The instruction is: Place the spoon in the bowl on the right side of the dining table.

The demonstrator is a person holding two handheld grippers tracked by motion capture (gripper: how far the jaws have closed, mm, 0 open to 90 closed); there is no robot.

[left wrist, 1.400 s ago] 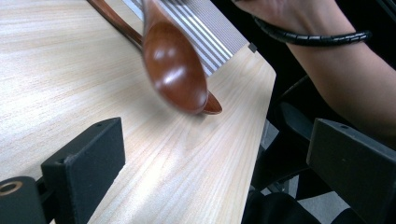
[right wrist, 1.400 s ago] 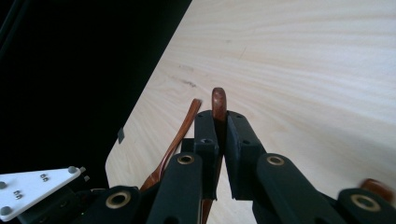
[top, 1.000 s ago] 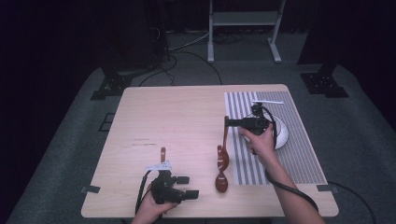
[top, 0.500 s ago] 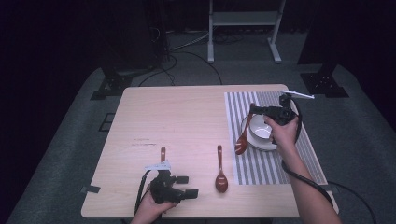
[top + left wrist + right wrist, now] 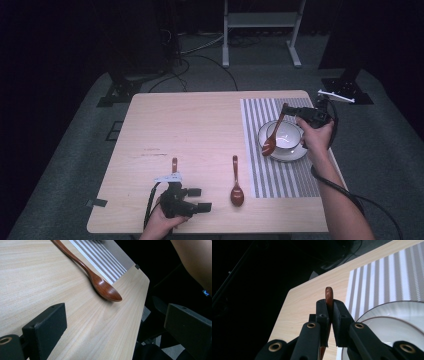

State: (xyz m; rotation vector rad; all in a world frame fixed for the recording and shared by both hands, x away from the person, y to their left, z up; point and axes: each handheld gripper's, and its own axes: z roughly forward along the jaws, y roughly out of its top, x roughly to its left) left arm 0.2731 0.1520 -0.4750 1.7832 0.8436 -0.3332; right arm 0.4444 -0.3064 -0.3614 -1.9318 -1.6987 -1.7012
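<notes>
My right gripper (image 5: 293, 115) is shut on the handle of a brown wooden spoon (image 5: 274, 135). The spoon hangs tilted, its bowl end low over the left rim of a white bowl (image 5: 287, 135) on a saucer (image 5: 295, 155). In the right gripper view the handle tip (image 5: 329, 295) sticks up between the closed gripper (image 5: 331, 312), with the bowl (image 5: 397, 327) below at right. A second spoon (image 5: 236, 182) lies on the table. My left gripper (image 5: 204, 199) rests open near the front edge; its view shows that spoon (image 5: 100, 285) ahead of the open gripper (image 5: 117, 325).
A striped placemat (image 5: 265, 170) covers the right part of the wooden table (image 5: 200, 125). A third spoon's handle (image 5: 174, 164) pokes out behind the left gripper. The table's front right corner (image 5: 140, 272) is near. A person's forearm (image 5: 195, 262) shows beyond it.
The right gripper carried its spoon from the placemat's left edge up and right, to the bowl. The left gripper and the two spoons on the table stayed put.
</notes>
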